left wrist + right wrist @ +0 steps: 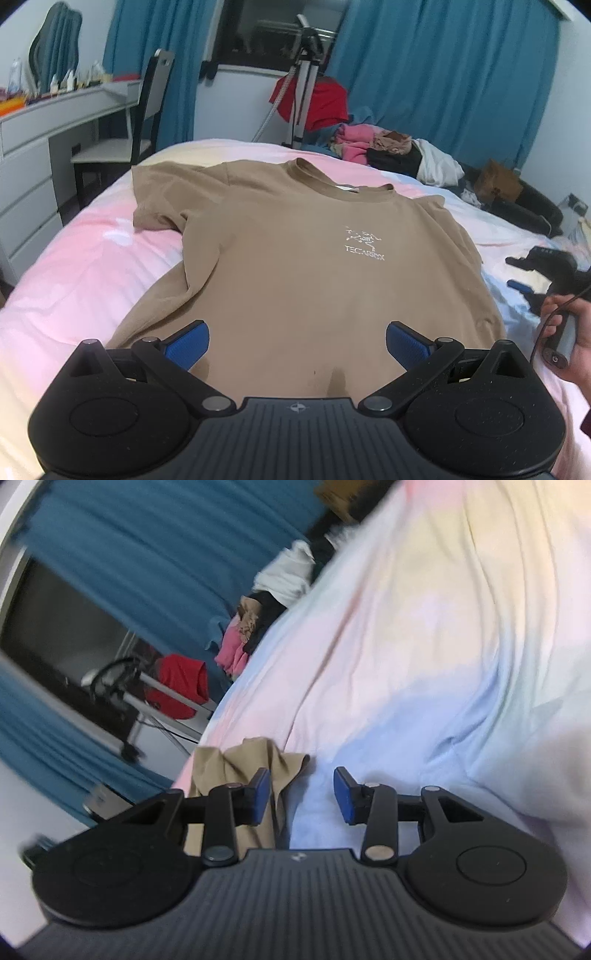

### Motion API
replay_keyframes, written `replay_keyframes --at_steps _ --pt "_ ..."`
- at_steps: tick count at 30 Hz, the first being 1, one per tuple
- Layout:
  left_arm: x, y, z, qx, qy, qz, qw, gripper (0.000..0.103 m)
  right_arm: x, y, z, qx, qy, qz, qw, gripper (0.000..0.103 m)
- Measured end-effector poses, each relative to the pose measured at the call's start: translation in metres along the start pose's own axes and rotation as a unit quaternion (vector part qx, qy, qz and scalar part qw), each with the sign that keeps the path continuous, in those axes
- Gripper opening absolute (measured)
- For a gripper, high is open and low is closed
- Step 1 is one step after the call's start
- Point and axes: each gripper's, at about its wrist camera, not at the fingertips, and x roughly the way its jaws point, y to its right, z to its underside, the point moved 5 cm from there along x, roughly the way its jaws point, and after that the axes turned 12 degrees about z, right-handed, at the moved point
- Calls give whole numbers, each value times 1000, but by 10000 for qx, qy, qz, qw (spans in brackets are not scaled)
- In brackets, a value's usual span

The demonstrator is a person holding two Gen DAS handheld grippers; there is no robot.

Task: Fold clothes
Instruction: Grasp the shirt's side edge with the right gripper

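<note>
Shirt: tan tee (295, 258) flat on bed (92, 266), front up.
Left hand-held gripper (297, 345): fingers apart over hem.
Right hand-held gripper (301, 794): fingers apart, beside sleeve.
Clutter: clothes pile (373, 147), tripod (303, 96) beyond the bed.
Room: blue curtains (443, 74), desk (55, 110).

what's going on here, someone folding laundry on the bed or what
A person is holding a two-finger gripper in each hand over a bed with a pastel sheet. A tan t-shirt lies spread flat, front up, not yet folded. The left gripper hangs open above the shirt's lower hem, gripping nothing. The right gripper is also open, off at the shirt's right edge, where a bunched bit of the tan fabric sits by its left finger. A pile of other clothes waits at the far side.
</note>
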Motion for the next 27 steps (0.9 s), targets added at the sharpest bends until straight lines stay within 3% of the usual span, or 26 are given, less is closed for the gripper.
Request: replay_keyframes --at_steps 4,9,10,11,14,23,27 --pt "14 -4 -2 -160 -84 44 9998 103 34 -4 6 191 -559 -393 9975 42" --pt "32 -5 -1 -191 -229 41 9995 103 58 -15 11 22 -486 -396 9980 40" --pt "34 -5 0 -200 -251 42 9995 103 62 -18 11 -22 -462 -419 9981 25" --pt "36 -6 1 -209 -273 43 9994 103 61 -22 10 -103 -411 -495 9979 9" --pt "41 -6 2 -240 -314 62 9992 103 49 -31 1 -305 -72 -610 9976 3" --pt "32 -2 -1 -178 -183 89 9996 103 8 -16 -45 130 729 -578 9956 3" --pt "29 -1 -2 -152 -132 80 9998 103 -13 -11 -68 158 1276 -439 9907 3"
